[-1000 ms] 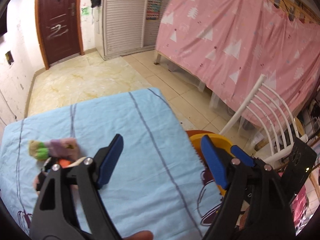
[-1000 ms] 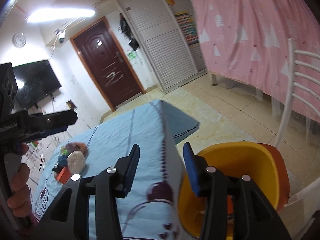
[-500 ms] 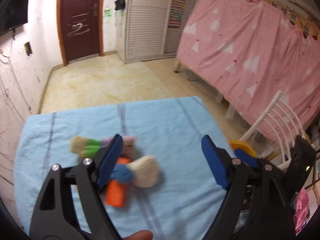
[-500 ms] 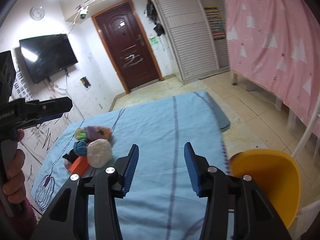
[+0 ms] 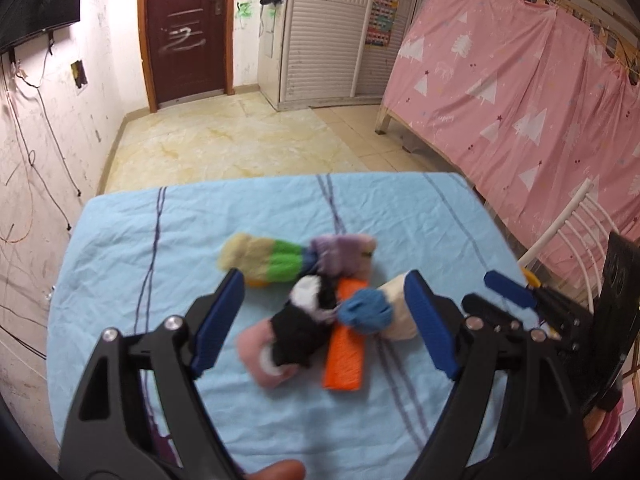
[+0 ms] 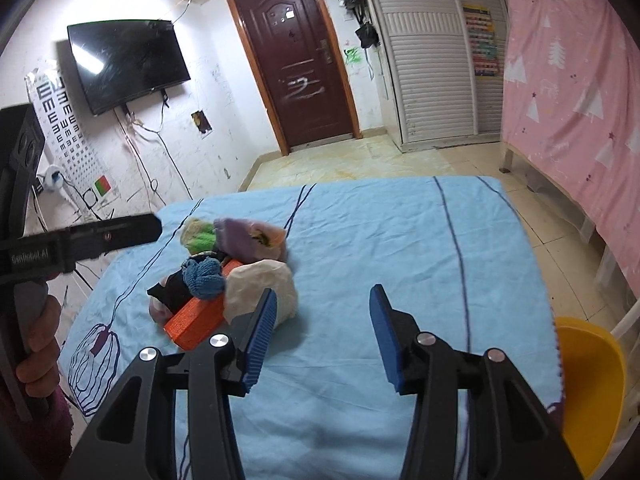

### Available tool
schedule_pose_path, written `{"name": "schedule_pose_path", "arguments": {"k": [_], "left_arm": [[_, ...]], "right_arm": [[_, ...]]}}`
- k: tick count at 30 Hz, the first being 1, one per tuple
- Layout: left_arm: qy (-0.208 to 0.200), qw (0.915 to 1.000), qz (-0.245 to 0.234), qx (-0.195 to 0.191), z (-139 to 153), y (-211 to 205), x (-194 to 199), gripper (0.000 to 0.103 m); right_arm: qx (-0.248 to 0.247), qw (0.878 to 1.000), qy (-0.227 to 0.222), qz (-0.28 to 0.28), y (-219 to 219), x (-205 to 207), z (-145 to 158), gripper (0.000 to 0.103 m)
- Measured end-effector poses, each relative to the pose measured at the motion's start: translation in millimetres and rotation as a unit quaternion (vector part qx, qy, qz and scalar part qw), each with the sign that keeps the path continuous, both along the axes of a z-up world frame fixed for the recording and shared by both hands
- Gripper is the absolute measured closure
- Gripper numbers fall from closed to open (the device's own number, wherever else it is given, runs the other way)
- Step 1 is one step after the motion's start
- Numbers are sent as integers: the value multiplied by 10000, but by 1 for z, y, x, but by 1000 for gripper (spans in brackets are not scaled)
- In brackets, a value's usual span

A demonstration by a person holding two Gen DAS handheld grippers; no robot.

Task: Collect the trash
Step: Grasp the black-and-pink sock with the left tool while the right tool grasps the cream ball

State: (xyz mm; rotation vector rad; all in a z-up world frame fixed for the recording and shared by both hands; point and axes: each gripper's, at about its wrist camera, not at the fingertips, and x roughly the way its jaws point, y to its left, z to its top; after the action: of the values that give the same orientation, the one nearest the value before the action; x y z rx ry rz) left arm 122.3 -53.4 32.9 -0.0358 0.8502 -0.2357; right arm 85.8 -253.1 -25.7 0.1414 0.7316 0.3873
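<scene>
A heap of soft scraps lies on the blue tablecloth (image 5: 160,248): an orange block (image 5: 346,354), a blue wad (image 5: 366,312), a black-and-white wad (image 5: 308,320), a pink piece (image 5: 256,354), a cream lump (image 6: 260,284), a yellow-green roll (image 5: 264,258) and a purple piece (image 5: 344,254). My left gripper (image 5: 324,322) is open, with the heap between its fingers. My right gripper (image 6: 320,334) is open and empty, just right of the heap (image 6: 224,268). A yellow bin (image 6: 588,384) sits at the table's right edge.
A white chair (image 5: 572,220) stands to the right of the table, with a pink curtain (image 5: 520,80) behind it. Tiled floor, a dark door (image 6: 296,60) and a wall television (image 6: 124,62) lie beyond the table's far edge.
Both grippers swung left from the yellow bin towards the heap. The heap now sits between the left gripper's fingers. Both stayed open.
</scene>
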Motion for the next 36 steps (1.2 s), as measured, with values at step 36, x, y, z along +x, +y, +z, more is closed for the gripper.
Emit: {"name": "schedule_pose_path", "arguments": {"k": [36], "left_arm": [[572, 9948, -829, 134, -69, 19, 13, 49]], "right_arm": [[-220, 9979, 423, 447, 61, 39, -11, 49]]}}
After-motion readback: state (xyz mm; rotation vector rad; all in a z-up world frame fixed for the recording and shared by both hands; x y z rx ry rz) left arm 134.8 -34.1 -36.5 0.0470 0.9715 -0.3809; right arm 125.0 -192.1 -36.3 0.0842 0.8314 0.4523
